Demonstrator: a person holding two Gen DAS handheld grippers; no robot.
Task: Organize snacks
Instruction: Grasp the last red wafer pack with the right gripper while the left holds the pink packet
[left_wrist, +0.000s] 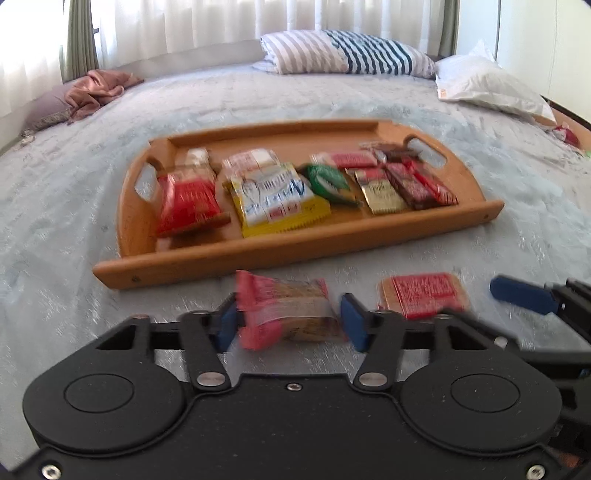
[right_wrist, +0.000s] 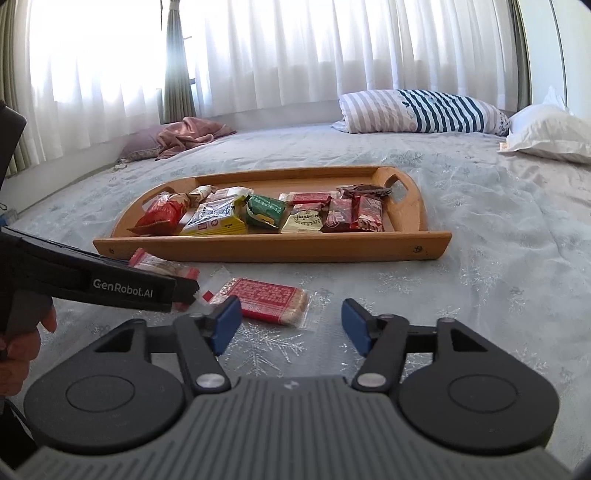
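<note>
Left claw (left_wrist: 288, 321): jaws part-closed around a clear-wrapped cracker pack w/ red ends (left_wrist: 286, 312). Blue pads (left_wrist: 226, 325) at both long sides of pack, looks gripped; frame blurred, so contact on the right pad not certain. Pack sits on the bed (left_wrist: 55, 229), just in front of near rail of wooden tray (left_wrist: 258, 254). In right wrist view, same pack (right_wrist: 162, 266) seen poking out past the left claw's black body marked "GenRobot.AI"; left hand (right_wrist: 22, 347) on the grip at frame edge.

Right claw (right_wrist: 290, 325): jaws wide apart, holding nothing. Hovering low over bed, pads (right_wrist: 354, 326) either side of bare bedcover. Left pad tip just beside a flat red-label wafer pack (right_wrist: 264, 304); touching or not, can't tell. Wafer pack lying flat on bed, near tray's front rail, just right of cracker pack. Also seen in left view (left_wrist: 423, 293), w/ one blue finger of right claw (left_wrist: 522, 295) coming in from the right.

Tray holds rest of snacks in a rough row: red bag (left_wrist: 188, 199) at left end, yellow-edged pack (left_wrist: 275, 201) next, green pack (left_wrist: 328, 182) mid, gold pack (left_wrist: 382, 190), then red/brown bars (left_wrist: 419, 184) at right end. Several overlap.

Bg: striped pillow (right_wrist: 421, 110), white pillow (right_wrist: 550, 133), pink cloth (right_wrist: 192, 134) by curtain.
</note>
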